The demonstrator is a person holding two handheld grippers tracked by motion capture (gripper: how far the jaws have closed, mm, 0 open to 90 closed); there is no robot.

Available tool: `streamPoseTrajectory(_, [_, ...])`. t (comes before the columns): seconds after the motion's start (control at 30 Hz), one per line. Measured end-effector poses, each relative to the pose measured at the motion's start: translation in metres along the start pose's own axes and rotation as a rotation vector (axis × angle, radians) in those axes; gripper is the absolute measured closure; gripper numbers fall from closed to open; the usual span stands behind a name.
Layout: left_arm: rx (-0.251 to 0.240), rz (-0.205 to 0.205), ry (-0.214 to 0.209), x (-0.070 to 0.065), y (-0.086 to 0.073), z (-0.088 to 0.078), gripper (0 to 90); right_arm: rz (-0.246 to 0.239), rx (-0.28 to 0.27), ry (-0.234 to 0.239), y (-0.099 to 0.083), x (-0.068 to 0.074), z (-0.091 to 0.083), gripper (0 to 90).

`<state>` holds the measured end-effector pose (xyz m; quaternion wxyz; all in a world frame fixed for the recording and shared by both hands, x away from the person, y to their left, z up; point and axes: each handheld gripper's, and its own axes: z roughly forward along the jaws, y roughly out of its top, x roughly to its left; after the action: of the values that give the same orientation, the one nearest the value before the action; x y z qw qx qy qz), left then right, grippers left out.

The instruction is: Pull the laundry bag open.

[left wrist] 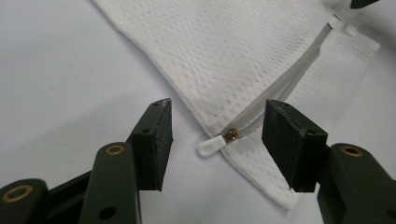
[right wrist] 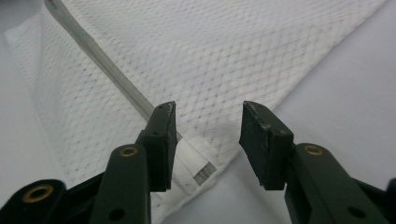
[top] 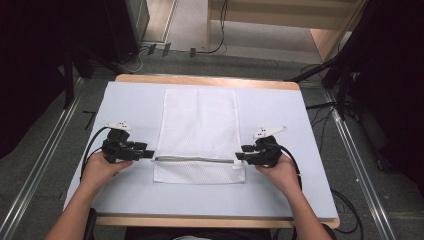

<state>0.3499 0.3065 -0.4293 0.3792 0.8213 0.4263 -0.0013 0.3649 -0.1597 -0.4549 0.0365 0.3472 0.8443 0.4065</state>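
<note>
1. Nearest to me in the high view are the person's two forearms, coming in over the near edge of the table [top: 310,130], which is covered by a pale sheet.
2. At the left, my left gripper [top: 148,153] sits low over the sheet, just beside the left end of the mesh bag [top: 200,125]. In the left gripper view its jaws are spread wide, holding nothing.
3. Between those jaws I see the white zipper pull [left wrist: 211,146] with its small metal slider, lying at the bag's left edge and apart from both jaws.
4. The mesh bag lies flat in the middle of the table, long side running away from me. Its zipper [top: 195,160] runs left to right across the near part of the bag and looks closed.
5. At the right, my right gripper [top: 239,152] is at the bag's right edge, by the zipper's other end.
6. In the right gripper view its jaws are spread too, with the end of the zipper [right wrist: 196,165] and the bag's corner between them, nothing pinched.
</note>
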Motion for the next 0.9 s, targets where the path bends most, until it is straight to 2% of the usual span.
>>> streamPoseTrajectory(0.23, [-0.009, -0.038, 0.046, 0.012, -0.002, -0.006, 37.4, 0.029, -0.035, -0.039, -0.004, -0.012, -0.008, 45.4])
streamPoseTrajectory(0.37, [-0.022, -0.063, 0.080, 0.018, -0.004, -0.008, 36.2, 0.061, -0.058, -0.080, -0.008, -0.021, -0.012, 39.5])
streamPoseTrajectory(0.57, [-0.017, -0.080, 0.105, 0.024, -0.005, -0.008, 35.0, 0.110, -0.062, -0.119, -0.012, -0.032, -0.014, 38.0])
streamPoseTrajectory(0.9, [-0.012, -0.090, 0.115, 0.028, -0.006, -0.008, 34.4, 0.120, -0.062, -0.135, -0.014, -0.034, -0.014, 37.8])
